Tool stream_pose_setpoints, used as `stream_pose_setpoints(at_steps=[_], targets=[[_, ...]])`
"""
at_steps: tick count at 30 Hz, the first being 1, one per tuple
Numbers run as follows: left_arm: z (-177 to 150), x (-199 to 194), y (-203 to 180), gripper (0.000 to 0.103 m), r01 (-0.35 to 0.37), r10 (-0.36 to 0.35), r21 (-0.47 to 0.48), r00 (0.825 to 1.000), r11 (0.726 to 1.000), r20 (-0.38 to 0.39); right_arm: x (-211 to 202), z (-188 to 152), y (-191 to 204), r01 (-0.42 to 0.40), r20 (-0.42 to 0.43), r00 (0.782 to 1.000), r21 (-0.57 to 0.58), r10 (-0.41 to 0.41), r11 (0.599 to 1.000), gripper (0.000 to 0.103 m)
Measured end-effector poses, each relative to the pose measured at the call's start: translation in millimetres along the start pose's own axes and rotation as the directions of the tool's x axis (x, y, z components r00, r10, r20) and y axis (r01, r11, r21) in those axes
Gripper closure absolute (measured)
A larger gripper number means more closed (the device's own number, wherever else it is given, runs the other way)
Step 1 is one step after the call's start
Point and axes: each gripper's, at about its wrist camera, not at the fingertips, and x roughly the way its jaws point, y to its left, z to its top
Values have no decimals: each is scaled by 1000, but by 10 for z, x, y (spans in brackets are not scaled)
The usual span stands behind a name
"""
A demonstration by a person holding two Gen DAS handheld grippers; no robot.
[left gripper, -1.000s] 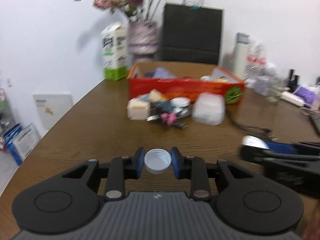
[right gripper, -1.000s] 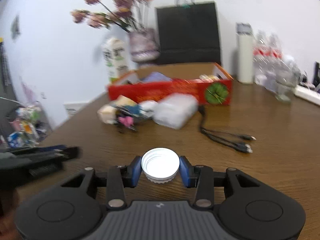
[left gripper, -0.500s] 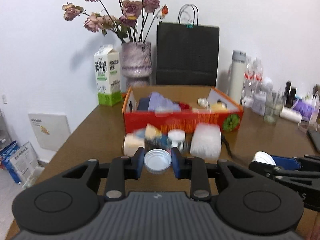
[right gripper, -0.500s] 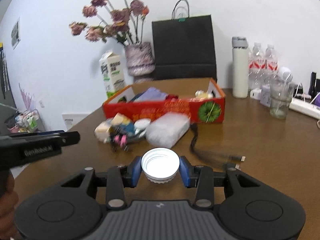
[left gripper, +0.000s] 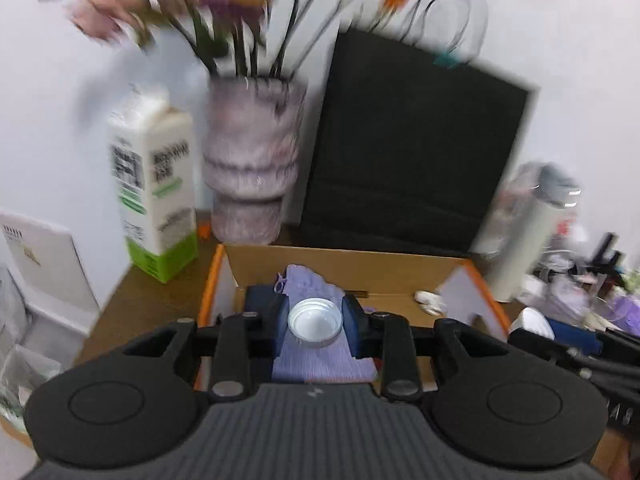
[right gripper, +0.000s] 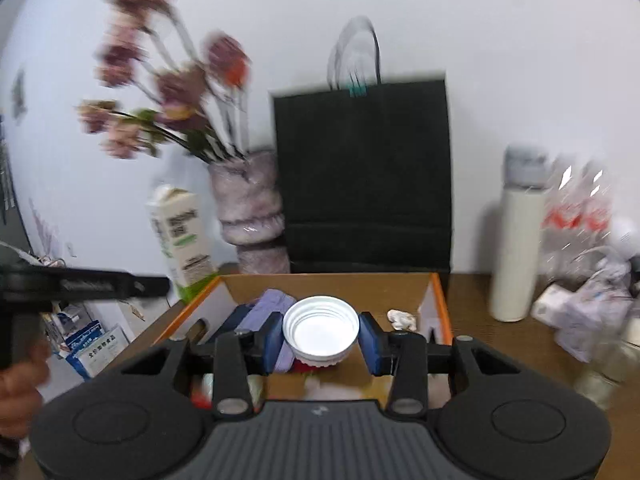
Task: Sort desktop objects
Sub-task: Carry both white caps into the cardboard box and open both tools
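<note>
The left gripper (left gripper: pixel 315 325) holds a small white cap (left gripper: pixel 315 323) clamped between its 2 blue fingers (left gripper: pixel 354 325), above the purple cloth (left gripper: pixel 310 288) in the open cardboard box (left gripper: pixel 352 268); the right gripper (right gripper: pixel 320 338) grips a larger white lid (right gripper: pixel 320 330) the same way, hollow side up, over the box (right gripper: pixel 436 300); vase (left gripper: pixel 252 168), milk carton (left gripper: pixel 154 196) and black bag (left gripper: pixel 412 152) stand behind on the table (right gripper: pixel 500 340).

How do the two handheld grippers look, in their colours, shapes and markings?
Both look alike. The left gripper and right gripper have black linkage arms, blue finger pads, two round black discs and a ribbed grey body bearing a small pale mark. Silver pivot pins show on the arms. No cables or sleeves are visible.
</note>
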Motion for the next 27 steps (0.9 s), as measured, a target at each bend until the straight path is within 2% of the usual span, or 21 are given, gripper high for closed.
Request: stream_pose_setpoints(at_steps=[3, 5, 6, 8, 9, 10, 11, 12, 13, 15, 18, 21, 23, 24, 25, 26, 27], targets=[[181, 712, -60, 73, -35, 36, 9, 994, 999, -103, 750, 262, -73, 26, -115, 993, -1, -26, 1000, 64], [213, 1082, -57, 73, -51, 46, -25, 986, 998, -160, 1169, 342, -141, 48, -190, 981, 19, -43, 999, 64], [191, 1213, -66, 73, -34, 31, -11, 984, 999, -175, 1399, 356, -197, 56, -237, 970, 48, -43, 997, 64], [153, 1413, -62, 73, -50, 47, -12, 981, 999, -188, 1735, 331, -265, 58, -314, 949, 85, -29, 995, 64], [120, 1456, -73, 71, -42, 38, -13, 980, 999, -196, 1874, 301, -307, 59, -341, 940, 112, -18, 992, 64], [111, 1511, -61, 61, -24, 21, -10, 977, 1000, -214, 1972, 277, -329, 59, -365, 931, 124, -10, 991, 63], [107, 1541, -28, 56, -13, 8, -22, 974, 1000, -225, 2058, 262, -345, 67, -384, 923, 128, -13, 989, 63], [111, 1539, -12, 55, -6, -1, -32, 976, 999, -216, 2128, 248, -353, 80, -393, 919, 125, -25, 989, 57], [114, 1507, -5, 52, 2, -6, -17, 978, 1000, -209, 2152, 246, -354, 89, -393, 919, 125, -33, 988, 47], [133, 1416, -11, 46, -8, 13, 26, 980, 1000, -196, 2130, 248, -368, 98, -385, 922, 143, -36, 985, 38], [167, 1207, -1, 37, -39, 49, 59, 984, 997, -173, 1994, 290, -374, 98, -362, 931, 144, -40, 985, 37], [147, 879, 18, 27, -81, 93, 83, 983, 993, -157, 1741, 336, -321, 113, -344, 936, 89, -76, 990, 34], [74, 612, -8, 18, -163, 181, 132, 973, 978, -141, 1489, 319, -271, 120, -318, 943, 62, -94, 991, 30], [14, 456, -22, 13, -220, 243, 163, 961, 962, -132, 1326, 299, -239, 125, -302, 948, 50, -104, 991, 28], [-75, 253, -9, 13, -266, 286, 166, 952, 949, -106, 1156, 270, -228, 128, -291, 950, 42, -111, 991, 25], [-168, 47, 27, 13, -276, 287, 147, 956, 950, -64, 1002, 233, -196, 132, -277, 954, 38, -116, 991, 23], [-285, -180, 71, 7, -256, 260, 125, 966, 959, -18, 777, 157, -181, 134, -255, 960, 46, -118, 990, 19]])
